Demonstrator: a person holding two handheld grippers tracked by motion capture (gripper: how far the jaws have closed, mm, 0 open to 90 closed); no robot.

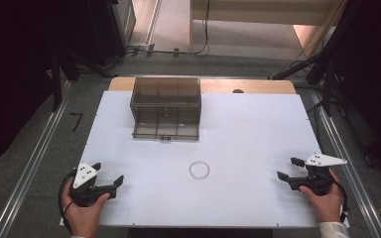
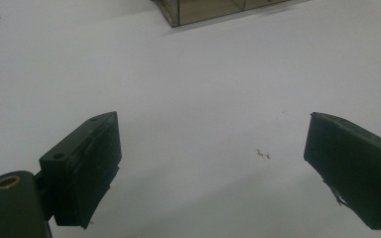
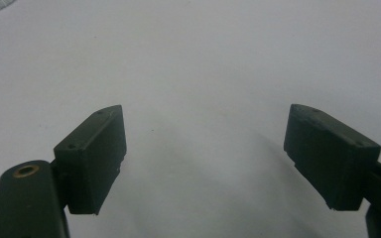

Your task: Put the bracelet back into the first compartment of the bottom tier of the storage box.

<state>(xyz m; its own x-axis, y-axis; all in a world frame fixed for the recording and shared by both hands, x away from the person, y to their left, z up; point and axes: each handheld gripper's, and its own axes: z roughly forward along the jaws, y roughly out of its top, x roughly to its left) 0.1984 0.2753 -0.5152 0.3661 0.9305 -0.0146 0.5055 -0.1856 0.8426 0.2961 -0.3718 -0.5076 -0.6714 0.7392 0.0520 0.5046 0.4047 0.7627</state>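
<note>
A small ring of pale beads, a bracelet (image 1: 199,170), is seen lying flat on the white table (image 1: 258,144), laid out in an open, nearly round loop. It is placed a little toward the near edge, about midway between the left and right edges, and a short way in front of the smoky transparent box (image 1: 165,107) set by the far edge

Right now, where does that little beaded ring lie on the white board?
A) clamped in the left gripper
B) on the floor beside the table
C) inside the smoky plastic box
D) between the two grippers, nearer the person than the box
D: the beaded ring lies flat on the white board, in front of the box, with the left gripper and right gripper open and empty on either side.
</note>
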